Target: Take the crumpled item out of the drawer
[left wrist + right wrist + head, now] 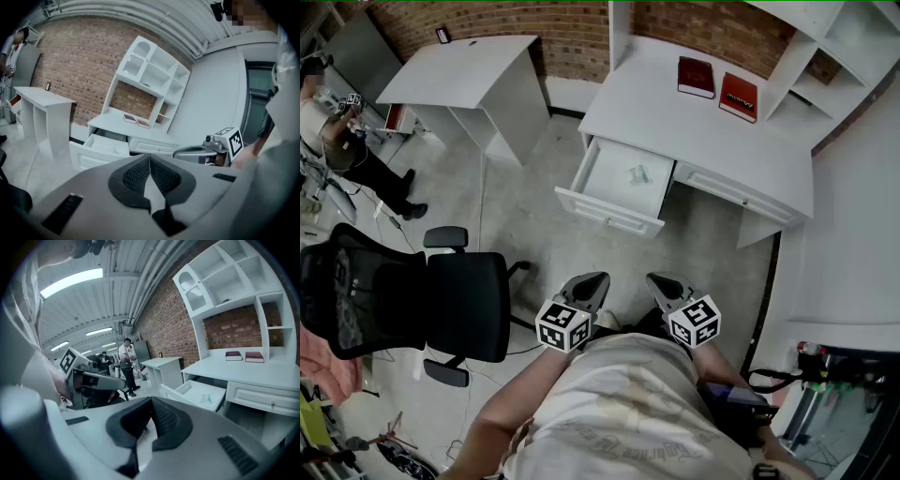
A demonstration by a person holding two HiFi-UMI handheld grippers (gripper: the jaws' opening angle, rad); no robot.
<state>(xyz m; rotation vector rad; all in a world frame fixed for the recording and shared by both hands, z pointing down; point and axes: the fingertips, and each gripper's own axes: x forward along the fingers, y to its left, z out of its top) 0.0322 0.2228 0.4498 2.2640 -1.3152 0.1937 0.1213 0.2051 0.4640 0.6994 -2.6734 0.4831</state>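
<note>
Head view: two books point(696, 77), one drawer point(607, 212)

The left hand-held gripper point(592, 284) and the right hand-held gripper point(661, 285) are held side by side, close in front of the person's torso point(628, 403). Both tilt slightly downward. Each has its jaws pressed together with nothing between them. The left forearm point(499, 417) is bent at the elbow.

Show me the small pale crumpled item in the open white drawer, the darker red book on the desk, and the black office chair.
Small pale crumpled item point(638, 174): head view, its middle.
Darker red book point(696, 77): head view, centre of cover.
Black office chair point(467, 306): head view, middle of seat.
</note>
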